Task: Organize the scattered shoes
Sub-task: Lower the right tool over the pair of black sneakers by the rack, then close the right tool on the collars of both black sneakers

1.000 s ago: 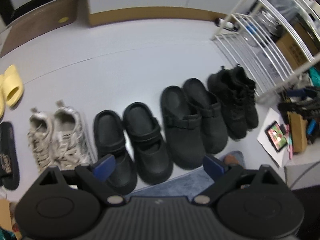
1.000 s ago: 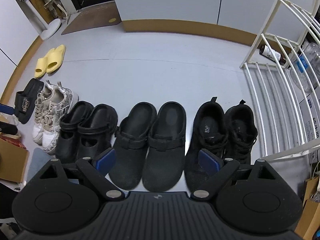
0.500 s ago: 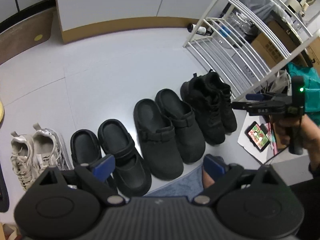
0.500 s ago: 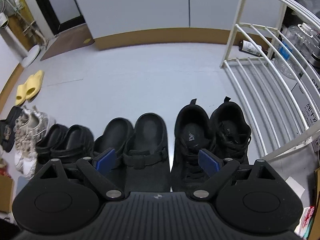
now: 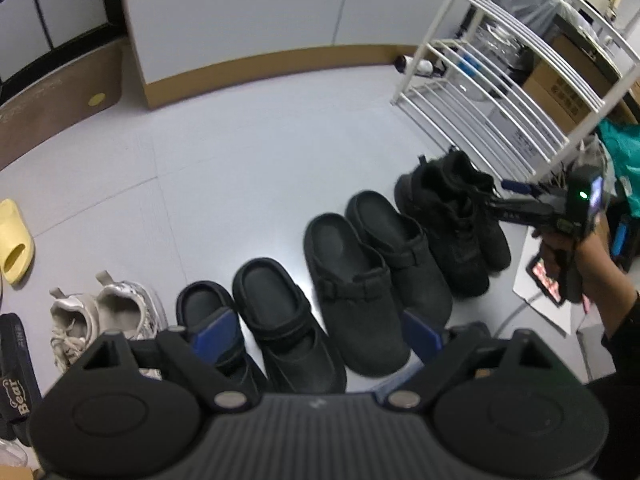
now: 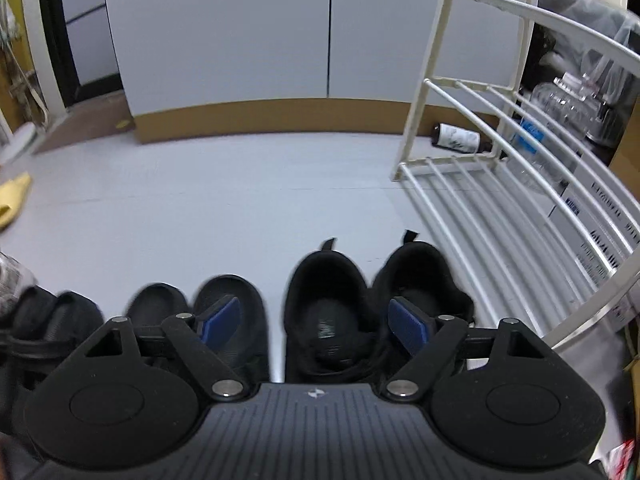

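We recorded a row of shoes on the grey floor point(image 5: 248, 168): white sneakers point(image 5: 100, 316), black strapped clogs point(image 5: 276, 320), black buckled clogs point(image 5: 372, 272) and black sneakers point(image 5: 452, 220), pairs side by side, the last nearest a white rack point(image 5: 500, 92). A yellow slipper point(image 5: 14, 240) lay apart at the left. Our left gripper point(image 5: 316, 334) hung above the clogs, fingers spread and empty. Our right gripper point(image 6: 316, 324) hung over the black sneakers point(image 6: 332, 300), fingers likewise apart, holding nothing.
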`<state>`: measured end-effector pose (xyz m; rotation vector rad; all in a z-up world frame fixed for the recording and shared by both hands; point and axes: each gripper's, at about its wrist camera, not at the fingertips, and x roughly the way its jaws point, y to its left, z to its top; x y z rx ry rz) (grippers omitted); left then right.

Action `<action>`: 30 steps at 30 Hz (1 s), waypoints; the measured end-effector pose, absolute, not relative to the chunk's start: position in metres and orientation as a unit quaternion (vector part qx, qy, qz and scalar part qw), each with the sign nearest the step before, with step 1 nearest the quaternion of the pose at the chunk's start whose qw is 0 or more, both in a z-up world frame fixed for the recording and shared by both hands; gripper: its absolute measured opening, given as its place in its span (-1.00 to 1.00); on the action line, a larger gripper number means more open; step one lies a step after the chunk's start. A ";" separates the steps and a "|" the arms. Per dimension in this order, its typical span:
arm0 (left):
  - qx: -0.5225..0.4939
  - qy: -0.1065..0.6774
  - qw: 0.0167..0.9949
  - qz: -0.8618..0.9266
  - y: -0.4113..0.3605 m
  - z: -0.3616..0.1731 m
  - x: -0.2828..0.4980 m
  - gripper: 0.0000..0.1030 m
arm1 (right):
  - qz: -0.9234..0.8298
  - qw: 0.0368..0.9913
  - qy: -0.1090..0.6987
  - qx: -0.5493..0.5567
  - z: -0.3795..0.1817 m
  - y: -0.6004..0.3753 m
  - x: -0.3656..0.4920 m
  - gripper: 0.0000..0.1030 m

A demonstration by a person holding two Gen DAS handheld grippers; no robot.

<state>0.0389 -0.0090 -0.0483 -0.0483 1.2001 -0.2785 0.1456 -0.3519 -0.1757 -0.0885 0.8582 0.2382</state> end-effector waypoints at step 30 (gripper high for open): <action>-0.083 0.592 0.790 -0.134 -0.011 -0.063 0.051 0.79 | 0.141 0.910 0.389 0.036 -0.252 -0.424 0.185 0.22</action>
